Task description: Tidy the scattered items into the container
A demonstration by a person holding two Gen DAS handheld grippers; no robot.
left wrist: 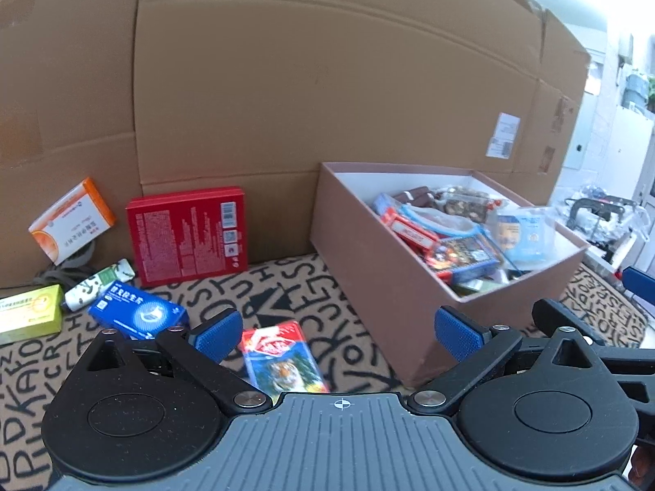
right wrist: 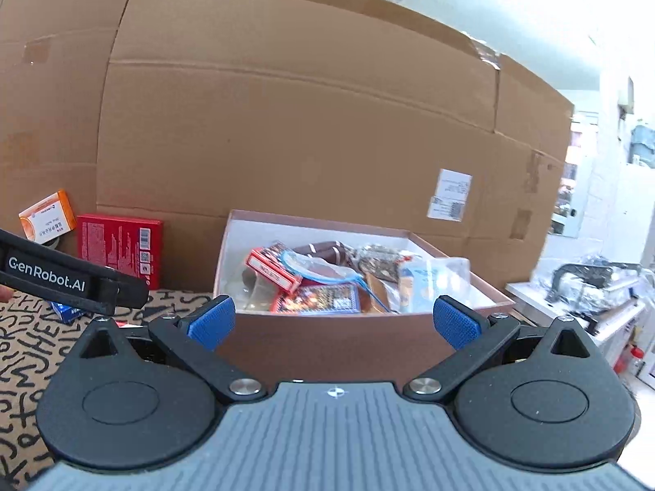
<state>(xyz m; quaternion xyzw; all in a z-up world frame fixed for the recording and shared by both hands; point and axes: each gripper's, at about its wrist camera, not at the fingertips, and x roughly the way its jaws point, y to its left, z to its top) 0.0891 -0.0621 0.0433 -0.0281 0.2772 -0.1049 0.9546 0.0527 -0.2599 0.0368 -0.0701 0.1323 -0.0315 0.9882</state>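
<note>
Letter-patterned tan mat (left wrist: 311, 286) runs under both empty, wide-apart grippers, left gripper (left wrist: 335, 333) over a tiger-printed pack (left wrist: 282, 358), right gripper (right wrist: 333, 321) facing the half-filled brown cardboard container (left wrist: 368, 253) at frame right, while several boxes await at far left.

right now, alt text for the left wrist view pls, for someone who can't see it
The open left gripper hovers over a letter-patterned cloth, with a tiger-print packet lying between its blue pads. A brown box full of packets sits to the right; a red box leans on cardboard at left.
</note>
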